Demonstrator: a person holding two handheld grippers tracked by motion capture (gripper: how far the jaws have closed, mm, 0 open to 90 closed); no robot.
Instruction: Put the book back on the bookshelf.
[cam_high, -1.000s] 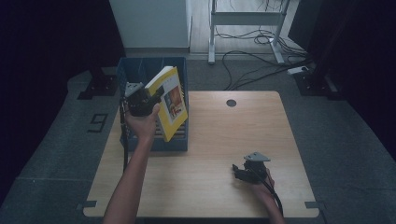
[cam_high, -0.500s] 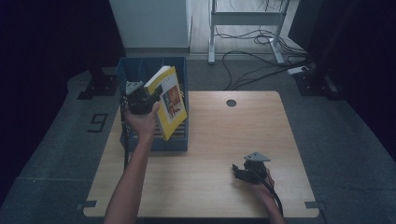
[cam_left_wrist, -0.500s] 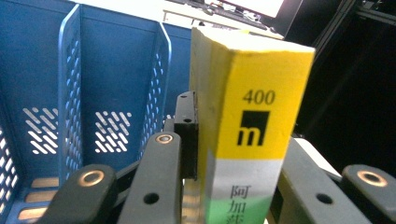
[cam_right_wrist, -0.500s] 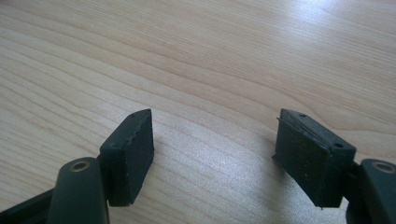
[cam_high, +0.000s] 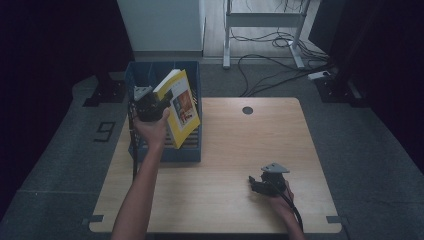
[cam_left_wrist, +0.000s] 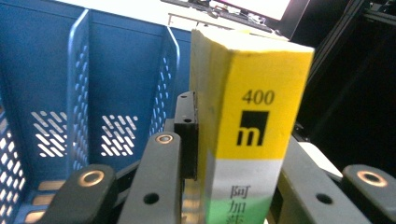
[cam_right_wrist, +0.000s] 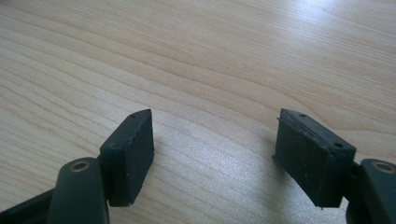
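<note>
**Yellow book held over the blue crate**

From the high view we see our left claw (cam_high: 150, 106) gripping a yellow book (cam_high: 181, 107), tilted above the blue crate (cam_high: 165, 152) at the bench's (cam_high: 225, 200) left edge. Our right claw (cam_high: 262, 184) rests low near the bench's front right, well apart from the crate.

In the left gripper view the jaws clamp the book's spine (cam_left_wrist: 243, 135), with the crate's dividers (cam_left_wrist: 77, 93) behind.

In the right gripper view our jaws stand apart, nothing between them, over bare wood (cam_right_wrist: 210, 70).
</note>
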